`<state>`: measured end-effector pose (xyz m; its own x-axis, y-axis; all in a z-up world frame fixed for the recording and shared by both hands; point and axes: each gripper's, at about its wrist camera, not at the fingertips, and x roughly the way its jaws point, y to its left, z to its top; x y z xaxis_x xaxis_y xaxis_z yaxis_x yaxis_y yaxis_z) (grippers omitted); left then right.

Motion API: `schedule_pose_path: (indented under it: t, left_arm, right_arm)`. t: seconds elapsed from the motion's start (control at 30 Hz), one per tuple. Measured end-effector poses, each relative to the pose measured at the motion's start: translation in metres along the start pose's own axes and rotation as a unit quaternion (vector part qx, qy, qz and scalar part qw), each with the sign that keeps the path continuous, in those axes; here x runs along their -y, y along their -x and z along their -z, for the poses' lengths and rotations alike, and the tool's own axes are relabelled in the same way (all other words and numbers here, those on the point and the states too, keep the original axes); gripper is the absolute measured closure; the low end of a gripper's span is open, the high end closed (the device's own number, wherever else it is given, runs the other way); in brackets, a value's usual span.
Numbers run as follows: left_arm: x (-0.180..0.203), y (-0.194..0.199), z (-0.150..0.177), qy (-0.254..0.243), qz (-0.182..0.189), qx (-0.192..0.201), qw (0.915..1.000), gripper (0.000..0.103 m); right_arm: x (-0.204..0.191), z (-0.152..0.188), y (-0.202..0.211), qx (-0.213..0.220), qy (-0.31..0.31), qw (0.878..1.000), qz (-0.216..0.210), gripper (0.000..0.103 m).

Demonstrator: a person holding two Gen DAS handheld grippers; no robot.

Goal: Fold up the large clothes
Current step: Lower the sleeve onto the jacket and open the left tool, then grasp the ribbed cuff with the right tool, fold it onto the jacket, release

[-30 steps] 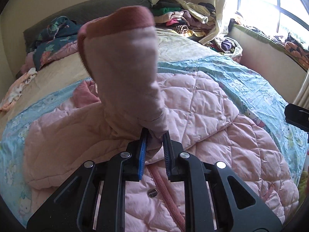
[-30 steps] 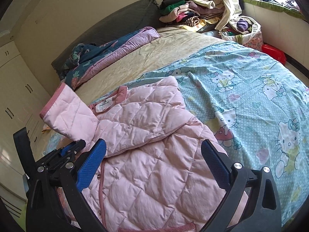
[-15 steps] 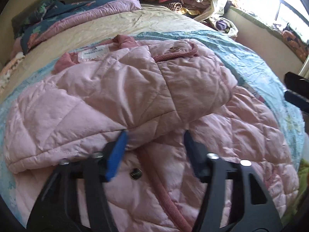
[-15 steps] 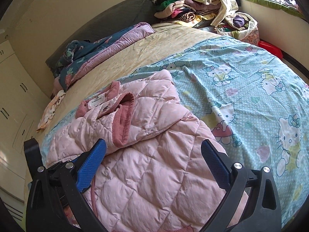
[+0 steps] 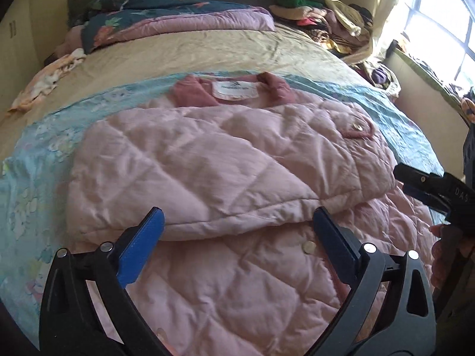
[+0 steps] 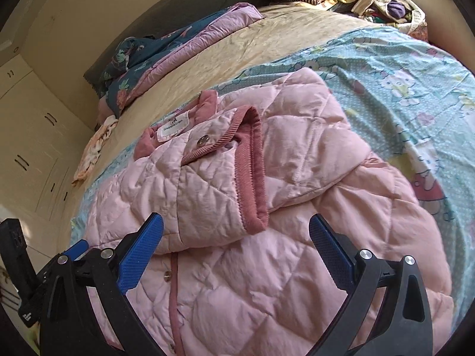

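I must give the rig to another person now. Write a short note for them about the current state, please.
Left tongs: open, have just been opening, nothing between them.
Right tongs: open, empty, above the jacket.
Pink quilted jacket: lies on the blue cartoon sheet, collar away from you.
Done: both sleeves folded across the chest.
Left: fold the body, probably hem up to collar.

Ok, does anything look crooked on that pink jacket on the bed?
Yes: the sleeve folded across the pink jacket lies slanted, and its cuff gapes open toward the middle rather than lying flat.
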<state>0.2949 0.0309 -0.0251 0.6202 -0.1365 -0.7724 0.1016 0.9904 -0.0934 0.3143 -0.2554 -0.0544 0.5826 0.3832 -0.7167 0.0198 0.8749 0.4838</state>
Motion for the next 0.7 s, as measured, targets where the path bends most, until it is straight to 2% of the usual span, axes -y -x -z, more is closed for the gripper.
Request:
schedule_pose_path:
  t: [0.03,0.07,0.1,0.2,0.27,0.4,0.47,0.6,0.7]
  left_arm:
    - [-0.009,0.004,-0.001,0.01,-0.007,0.005,0.9999,0.01]
    - [-0.019,0.007,-0.002,0.021,-0.01,0.011,0.9997,0.01]
    - [-0.028,0.01,-0.005,0.03,-0.009,0.015,0.9994,0.01]
    - [-0.049,0.015,-0.007,0.048,-0.017,0.023,0.9984,0.01]
    - [-0.057,0.016,-0.008,0.054,-0.022,0.025,0.998,0.01]
    - [-0.068,0.016,-0.012,0.067,-0.028,0.03,0.9969,0.01]
    - [-0.073,0.013,-0.014,0.081,-0.024,0.028,0.996,0.01]
    - [-0.078,0.002,-0.019,0.1,-0.02,0.021,0.9945,0.01]
    - [-0.079,-0.008,-0.021,0.11,-0.014,0.012,0.9937,0.01]
  right_arm:
    - [0.001,0.0,-0.009,-0.008,-0.009,1.0,0.001,0.006]
    - [0.002,-0.001,-0.015,-0.014,-0.016,1.0,-0.001,0.012]
    - [0.003,-0.001,-0.02,-0.019,-0.019,1.0,-0.007,0.03]
    - [-0.004,0.0,-0.018,0.0,0.009,1.0,-0.016,0.066]
    - [-0.021,-0.002,-0.003,0.038,0.067,0.997,-0.02,0.078]
    - [-0.05,-0.022,0.029,0.098,0.155,0.983,-0.013,0.082]
    - [-0.057,-0.035,0.032,0.112,0.179,0.977,-0.003,0.082]
    - [-0.049,-0.049,0.008,0.089,0.189,0.977,0.042,0.082]
    - [-0.032,-0.044,-0.012,0.067,0.171,0.981,0.055,0.082]
